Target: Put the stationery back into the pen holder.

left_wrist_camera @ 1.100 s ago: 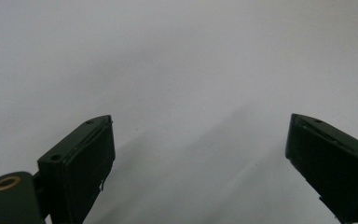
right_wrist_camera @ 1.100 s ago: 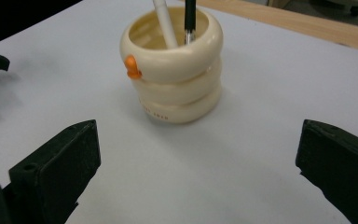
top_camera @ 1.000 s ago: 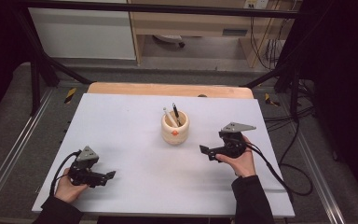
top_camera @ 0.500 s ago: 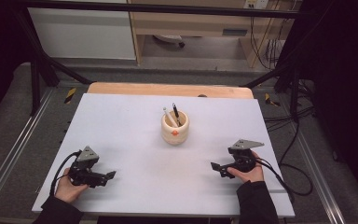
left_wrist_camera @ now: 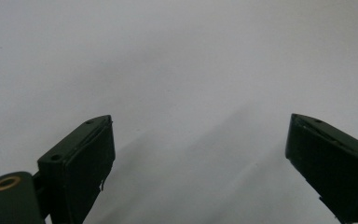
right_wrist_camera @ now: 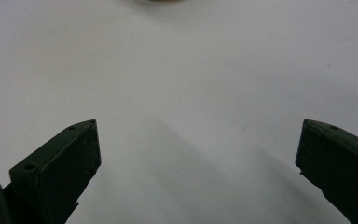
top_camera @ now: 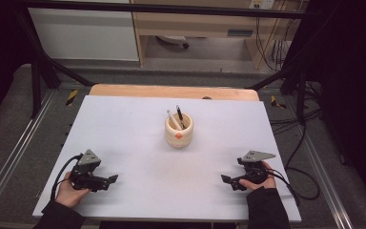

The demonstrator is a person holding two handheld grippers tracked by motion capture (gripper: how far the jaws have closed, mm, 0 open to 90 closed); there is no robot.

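Note:
A cream-coloured cup (top_camera: pixel 179 132) with an orange spot stands at the middle of the white table (top_camera: pixel 133 119) and holds a white pen and a black pen. My left gripper (top_camera: pixel 109 181) rests low at the near left, its jaws wide apart over bare table (left_wrist_camera: pixel 200 154). At the near right my right gripper (top_camera: pixel 228 181) sits close to the front edge, also open with nothing between its jaws (right_wrist_camera: pixel 200 154). Both grippers point inward, well short of the cup.
A wooden board edge (top_camera: pixel 171 90) runs along the table's far side. Black cables (top_camera: pixel 295 157) trail off the right edge onto the floor. Metal frame rails (top_camera: pixel 9 157) flank the table on both sides.
My right gripper has drawn back from beside the cup toward the near right edge and lowered. The left gripper has stayed where it was.

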